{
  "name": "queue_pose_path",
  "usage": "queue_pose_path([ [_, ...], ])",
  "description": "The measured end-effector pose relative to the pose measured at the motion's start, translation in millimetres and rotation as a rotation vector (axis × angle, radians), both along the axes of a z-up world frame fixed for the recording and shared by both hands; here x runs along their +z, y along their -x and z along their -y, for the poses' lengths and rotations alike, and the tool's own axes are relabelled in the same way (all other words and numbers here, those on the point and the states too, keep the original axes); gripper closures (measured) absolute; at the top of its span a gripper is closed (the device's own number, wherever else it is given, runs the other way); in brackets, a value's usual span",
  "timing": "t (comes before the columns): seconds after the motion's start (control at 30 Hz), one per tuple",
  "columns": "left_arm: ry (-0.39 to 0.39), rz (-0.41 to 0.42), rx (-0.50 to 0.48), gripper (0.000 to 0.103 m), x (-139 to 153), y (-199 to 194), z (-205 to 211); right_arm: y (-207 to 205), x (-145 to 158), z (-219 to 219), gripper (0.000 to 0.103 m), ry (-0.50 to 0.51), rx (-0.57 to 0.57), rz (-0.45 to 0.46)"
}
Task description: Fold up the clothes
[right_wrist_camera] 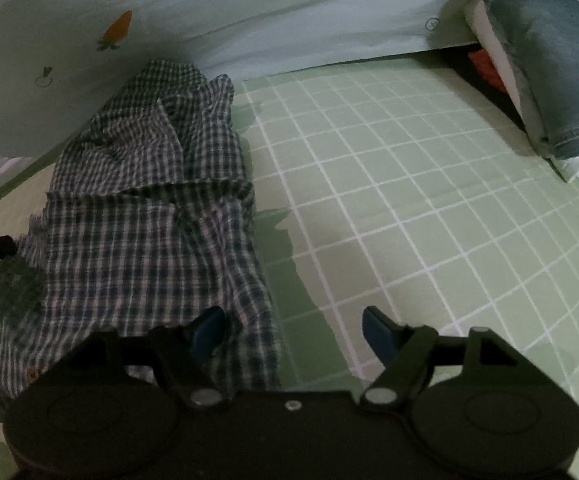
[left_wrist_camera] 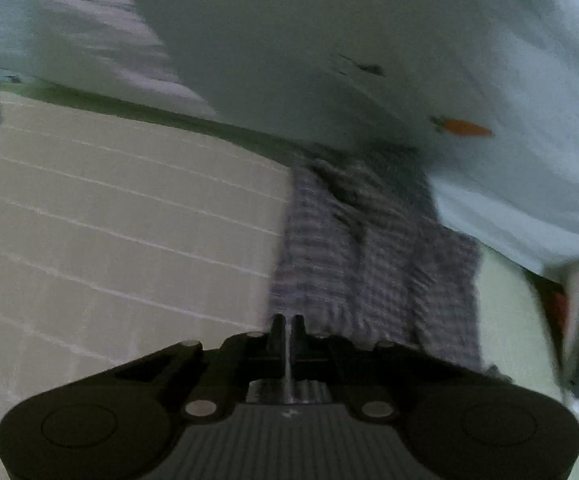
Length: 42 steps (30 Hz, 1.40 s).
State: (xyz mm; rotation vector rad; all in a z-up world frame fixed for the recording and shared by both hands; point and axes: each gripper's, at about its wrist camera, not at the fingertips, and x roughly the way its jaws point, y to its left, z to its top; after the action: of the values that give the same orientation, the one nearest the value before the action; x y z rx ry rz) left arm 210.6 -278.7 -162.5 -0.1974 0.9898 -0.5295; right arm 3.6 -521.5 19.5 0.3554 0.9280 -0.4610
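Right wrist view: the right gripper point(right_wrist_camera: 293, 326) has its blue fingers spread wide, the left one resting on the near edge of the checked shirt point(right_wrist_camera: 145, 208), the other over the green grid sheet point(right_wrist_camera: 389, 184). The shirt lies crumpled, long axis running away toward the pale carrot-print fabric point(right_wrist_camera: 209, 4). The left gripper point(left_wrist_camera: 288, 326) is pinched together at the shirt's edge (whether cloth is caught, I cannot tell).

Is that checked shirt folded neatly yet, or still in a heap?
Half-done: the checked shirt lies bunched and creased on the green grid sheet, one flap doubled over its middle, edges uneven. Not a neat fold.
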Motion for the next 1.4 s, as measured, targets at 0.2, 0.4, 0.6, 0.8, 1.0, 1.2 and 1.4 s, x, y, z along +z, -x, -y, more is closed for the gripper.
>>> queue_pose_path([
  [0.2, 0.050, -0.094, 0.009, 0.052, -1, 38, -43, 17, 3, 1, 0.026, -0.093, -0.036, 0.026],
  [0.4, 0.119, -0.198, -0.030, 0.053, -15, 92, -57, 27, -6, -4, 0.051, -0.219, -0.028, 0.053],
  [0.6, 0.155, -0.212, -0.055, 0.091, -20, 117, -47, 30, -5, -7, 0.098, -0.238, 0.049, 0.071],
  [0.8, 0.125, -0.210, -0.043, 0.093, -16, 157, -61, 63, 6, -14, 0.099, -0.198, 0.132, 0.069],
  [1.0, 0.068, -0.255, -0.054, 0.091, -21, 211, -75, 111, 4, -22, 0.098, -0.196, 0.159, 0.027],
  [1.2, -0.027, -0.209, -0.002, 0.048, -10, 226, -82, 137, 2, -22, 0.027, -0.181, 0.107, 0.010],
  [1.4, -0.018, -0.259, 0.040, 0.033, -24, 225, -90, 144, -10, -13, 0.024, -0.278, 0.056, 0.026],
])
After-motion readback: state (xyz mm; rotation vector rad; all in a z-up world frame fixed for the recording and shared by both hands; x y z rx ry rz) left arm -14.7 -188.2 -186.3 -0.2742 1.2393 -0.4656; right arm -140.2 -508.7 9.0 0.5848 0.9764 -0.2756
